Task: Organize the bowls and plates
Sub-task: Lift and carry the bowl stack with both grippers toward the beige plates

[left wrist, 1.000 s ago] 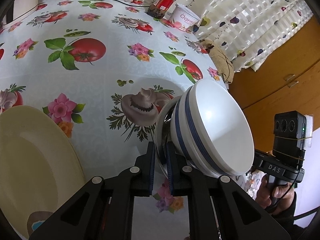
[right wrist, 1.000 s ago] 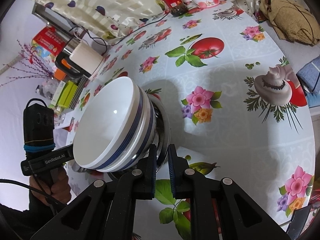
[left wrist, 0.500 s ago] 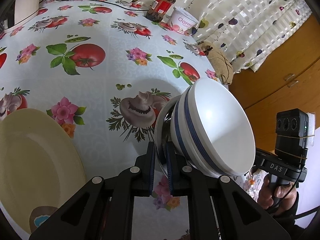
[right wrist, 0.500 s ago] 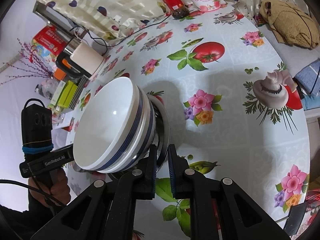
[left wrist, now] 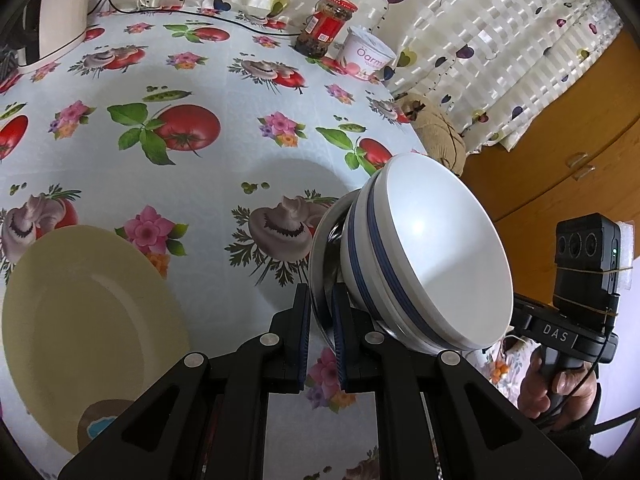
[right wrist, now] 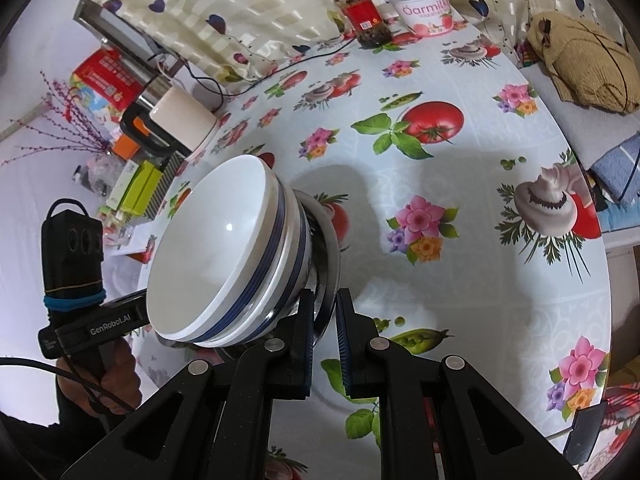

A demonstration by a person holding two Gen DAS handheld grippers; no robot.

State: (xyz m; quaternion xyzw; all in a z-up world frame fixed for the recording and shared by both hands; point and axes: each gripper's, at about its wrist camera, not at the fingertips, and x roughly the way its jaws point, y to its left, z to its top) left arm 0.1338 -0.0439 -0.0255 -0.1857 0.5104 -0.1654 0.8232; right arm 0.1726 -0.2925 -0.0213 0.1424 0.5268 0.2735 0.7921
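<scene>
A stack of white bowls with blue bands (left wrist: 432, 256) sits on a shiny metal plate (left wrist: 318, 264), held tilted above the table. My left gripper (left wrist: 320, 320) is shut on one edge of the metal plate. My right gripper (right wrist: 325, 320) is shut on the opposite edge of the plate (right wrist: 330, 264), with the bowl stack (right wrist: 224, 252) to its left. A cream plate (left wrist: 92, 332) lies on the table at the lower left of the left wrist view.
A flower-and-vegetable tablecloth (left wrist: 192, 80) covers the table. A red-lidded jar (left wrist: 326, 26) and a yogurt tub (left wrist: 366, 56) stand at the far edge by the curtain. A kettle (right wrist: 180, 120) and boxes stand at the far left. A brown cloth (right wrist: 580, 64) lies beyond the table's right edge.
Both grippers have carried the plate and bowl stack slightly back and up from the table; the grip has not changed.
</scene>
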